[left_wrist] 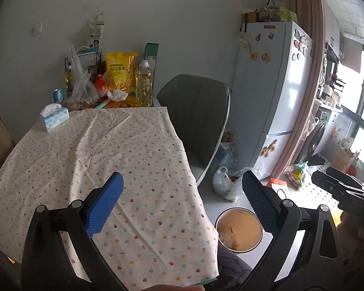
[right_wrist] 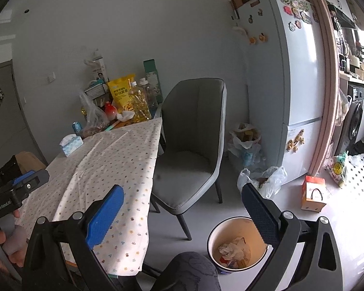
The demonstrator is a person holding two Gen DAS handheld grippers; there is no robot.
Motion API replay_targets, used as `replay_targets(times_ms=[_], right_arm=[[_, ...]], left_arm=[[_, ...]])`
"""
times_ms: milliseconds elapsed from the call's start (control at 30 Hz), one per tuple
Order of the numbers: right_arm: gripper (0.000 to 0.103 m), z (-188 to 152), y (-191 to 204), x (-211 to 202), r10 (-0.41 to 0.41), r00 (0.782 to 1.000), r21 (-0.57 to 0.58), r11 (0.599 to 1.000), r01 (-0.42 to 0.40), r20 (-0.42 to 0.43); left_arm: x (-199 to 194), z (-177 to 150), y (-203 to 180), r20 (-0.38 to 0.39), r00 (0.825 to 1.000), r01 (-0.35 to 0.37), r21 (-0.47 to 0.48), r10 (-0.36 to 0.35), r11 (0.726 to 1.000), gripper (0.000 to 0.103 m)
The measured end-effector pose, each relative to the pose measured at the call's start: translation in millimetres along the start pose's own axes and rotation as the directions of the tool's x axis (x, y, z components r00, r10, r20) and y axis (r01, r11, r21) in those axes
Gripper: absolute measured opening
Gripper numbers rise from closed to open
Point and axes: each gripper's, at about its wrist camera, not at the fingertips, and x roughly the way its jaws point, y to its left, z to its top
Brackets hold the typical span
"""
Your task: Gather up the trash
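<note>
A round white trash bin [right_wrist: 237, 245] stands on the floor beside the table, with crumpled paper and wrappers [right_wrist: 233, 248] inside; it also shows in the left wrist view [left_wrist: 240, 232]. My left gripper [left_wrist: 182, 194] is open and empty above the near right part of the flowered tablecloth [left_wrist: 123, 160]. My right gripper [right_wrist: 182, 206] is open and empty, held over the floor between the table edge and the bin. A crumpled white tissue [left_wrist: 117, 95] lies at the table's far end among the groceries.
A grey chair [right_wrist: 194, 145] stands at the table's right side. A tissue box [left_wrist: 53, 118], oil bottle [left_wrist: 144, 84], yellow snack bag [left_wrist: 120, 74] and plastic bag [left_wrist: 80, 89] crowd the far end. Plastic bags [right_wrist: 262, 181] and a carton [right_wrist: 314, 194] lie by the fridge [right_wrist: 286, 72].
</note>
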Motion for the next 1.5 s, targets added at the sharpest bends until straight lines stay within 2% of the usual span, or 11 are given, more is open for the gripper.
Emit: replay_targets(times_ms=[1500], right_arm=[[0.095, -7.0, 9.3, 4.9, 0.031, 1.000, -0.011, 0.999, -0.031, -0.002]], left_arm=[[-7.7, 0.2, 1.3, 0.017, 0.999, -0.040, -0.019, 0.040, 0.999, 0.097]])
